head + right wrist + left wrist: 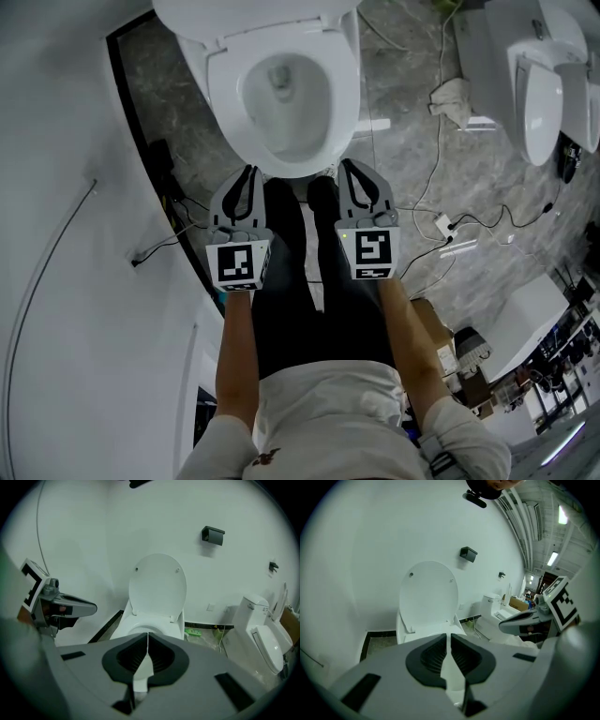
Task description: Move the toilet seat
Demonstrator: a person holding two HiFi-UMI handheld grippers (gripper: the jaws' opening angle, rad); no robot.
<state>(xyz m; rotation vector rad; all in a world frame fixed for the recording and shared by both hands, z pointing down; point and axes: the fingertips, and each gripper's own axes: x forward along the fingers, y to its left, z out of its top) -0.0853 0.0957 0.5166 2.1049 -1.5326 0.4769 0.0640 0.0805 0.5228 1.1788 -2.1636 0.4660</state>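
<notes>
Toilet seat [343, 94] appears to lie flat on the bowl of the white toilet [217, 70] at 12 o'clock in the head view, with the lid [157, 588] standing upright behind it against the white wall. The left gripper [249, 172] and the right gripper [345, 166] sit side by side just short of the bowl's front edge, one at 11 o'clock and one at 1 o'clock from the person's dark trousers [319, 281], both pointing forward and down toward the toilet. Each gripper has its jaws pressed together with nothing between them, and neither touches the seat. A second toilet [539, 94] stands at 2 o'clock on the grey marbled floor [403, 141], with white cables [441, 225] trailing across the floor at 3 o'clock. A small black box [213, 535] is fixed to the wall at 1 o'clock above the lid.
</notes>
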